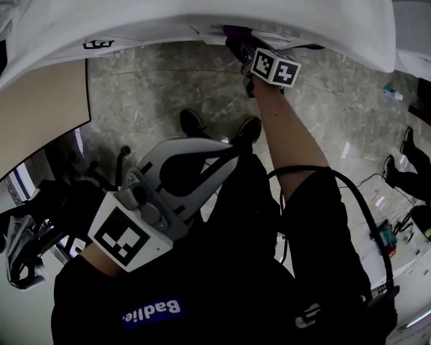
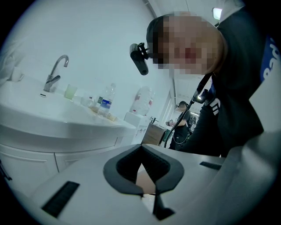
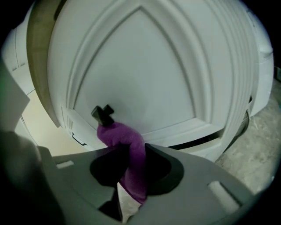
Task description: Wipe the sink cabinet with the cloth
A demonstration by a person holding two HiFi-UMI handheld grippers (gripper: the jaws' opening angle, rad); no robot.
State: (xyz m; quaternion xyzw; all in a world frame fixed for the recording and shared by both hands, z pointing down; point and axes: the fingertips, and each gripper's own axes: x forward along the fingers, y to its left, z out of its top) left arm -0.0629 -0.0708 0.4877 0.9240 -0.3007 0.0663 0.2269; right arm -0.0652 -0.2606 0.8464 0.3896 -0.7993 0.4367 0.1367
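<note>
A purple cloth [image 3: 127,140] is pinched in my right gripper [image 3: 131,176], its bunched end pressed on the white arched cabinet door [image 3: 145,74] right beside the black knob [image 3: 102,115]. In the head view the right gripper [image 1: 246,50] reaches under the white sink's rim [image 1: 202,17], where a bit of the cloth [image 1: 234,35] shows. My left gripper [image 1: 229,153] hangs in front of my body, away from the cabinet. Its jaws [image 2: 147,189] are shut with nothing between them.
A faucet [image 2: 55,72], a water bottle [image 2: 105,101] and small items stand on the sink top [image 2: 52,123]. A drawer with a dark handle [image 3: 79,139] lies left of the door. My shoes [image 1: 192,122] stand on the stone floor [image 1: 155,87]; another person's feet [image 1: 404,155] are at right.
</note>
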